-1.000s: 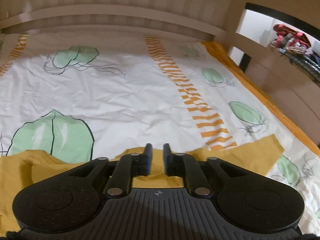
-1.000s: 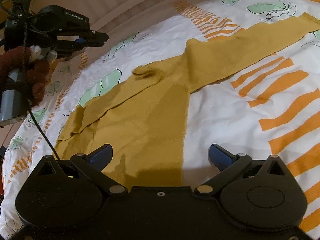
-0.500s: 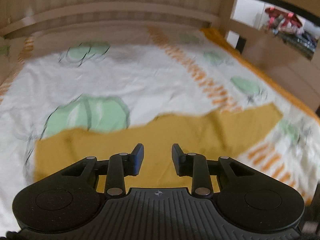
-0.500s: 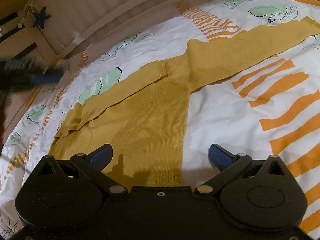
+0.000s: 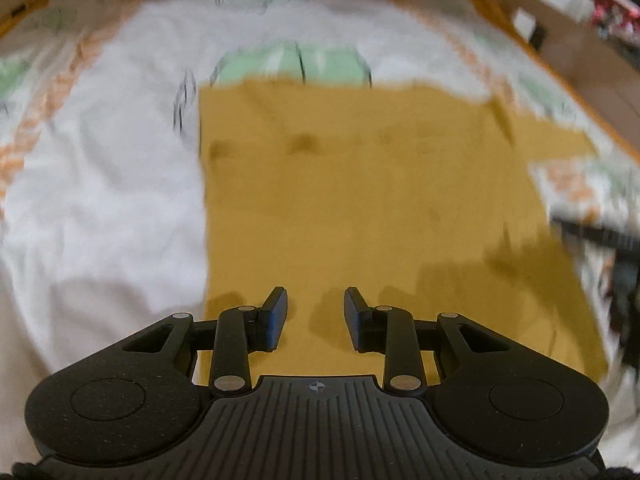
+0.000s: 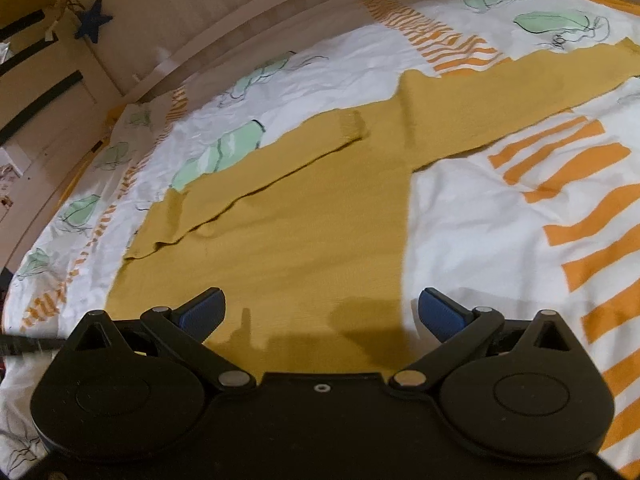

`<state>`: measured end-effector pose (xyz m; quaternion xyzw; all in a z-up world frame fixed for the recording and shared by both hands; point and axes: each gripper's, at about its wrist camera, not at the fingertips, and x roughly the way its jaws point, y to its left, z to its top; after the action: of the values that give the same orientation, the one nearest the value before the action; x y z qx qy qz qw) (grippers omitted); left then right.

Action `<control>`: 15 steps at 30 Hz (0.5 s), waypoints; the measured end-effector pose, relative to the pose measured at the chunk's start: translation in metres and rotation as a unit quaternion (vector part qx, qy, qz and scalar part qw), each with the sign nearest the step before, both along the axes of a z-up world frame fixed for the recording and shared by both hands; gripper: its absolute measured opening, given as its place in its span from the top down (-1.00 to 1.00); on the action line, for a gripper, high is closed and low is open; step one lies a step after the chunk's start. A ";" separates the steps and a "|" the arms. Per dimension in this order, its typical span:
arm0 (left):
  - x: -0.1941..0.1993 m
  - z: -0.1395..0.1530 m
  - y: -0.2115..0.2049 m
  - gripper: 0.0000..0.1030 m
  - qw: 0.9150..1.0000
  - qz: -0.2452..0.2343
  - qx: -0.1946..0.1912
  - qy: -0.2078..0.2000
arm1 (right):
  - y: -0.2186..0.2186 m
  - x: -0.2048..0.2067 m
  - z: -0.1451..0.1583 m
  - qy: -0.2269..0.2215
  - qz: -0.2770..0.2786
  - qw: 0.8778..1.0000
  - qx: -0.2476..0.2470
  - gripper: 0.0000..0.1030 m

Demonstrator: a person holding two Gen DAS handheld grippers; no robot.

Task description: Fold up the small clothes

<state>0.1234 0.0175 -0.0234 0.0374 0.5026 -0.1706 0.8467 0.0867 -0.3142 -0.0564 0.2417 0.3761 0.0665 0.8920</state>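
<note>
Patterned bedsheet [image 6: 472,232], mustard top [image 6: 312,216] flat — left claw [image 5: 316,316] part-spread, right claw [image 6: 320,312] wide apart, both empty.

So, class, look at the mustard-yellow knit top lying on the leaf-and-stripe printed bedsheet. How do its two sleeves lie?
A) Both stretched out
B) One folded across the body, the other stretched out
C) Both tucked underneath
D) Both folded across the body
B: on the mustard-yellow knit top, one sleeve lies folded across the body, while the other sleeve stretches out over the bedsheet.
</note>
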 end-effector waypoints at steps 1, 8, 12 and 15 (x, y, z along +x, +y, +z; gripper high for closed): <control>-0.008 -0.006 0.001 0.41 1.000 -0.009 0.007 0.010 | 0.003 -0.001 0.003 -0.002 0.004 1.000 -0.002 -0.99; -0.051 -0.038 -0.004 0.40 0.993 -0.083 0.062 0.059 | 0.023 -0.008 0.027 -0.015 0.035 0.999 -0.025 -0.99; -0.063 -0.041 0.007 0.40 0.989 -0.100 0.079 0.080 | 0.031 -0.012 0.038 -0.015 0.053 0.998 -0.035 -0.99; -0.063 -0.039 0.021 0.40 0.988 -0.093 0.071 0.097 | 0.035 -0.013 0.044 -0.011 0.068 0.997 -0.037 -0.99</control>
<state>0.0608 0.0387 -0.0624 0.1276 0.5877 -0.2156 0.7693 0.0738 -0.2790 -0.0128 0.1817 0.3843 0.1154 0.8978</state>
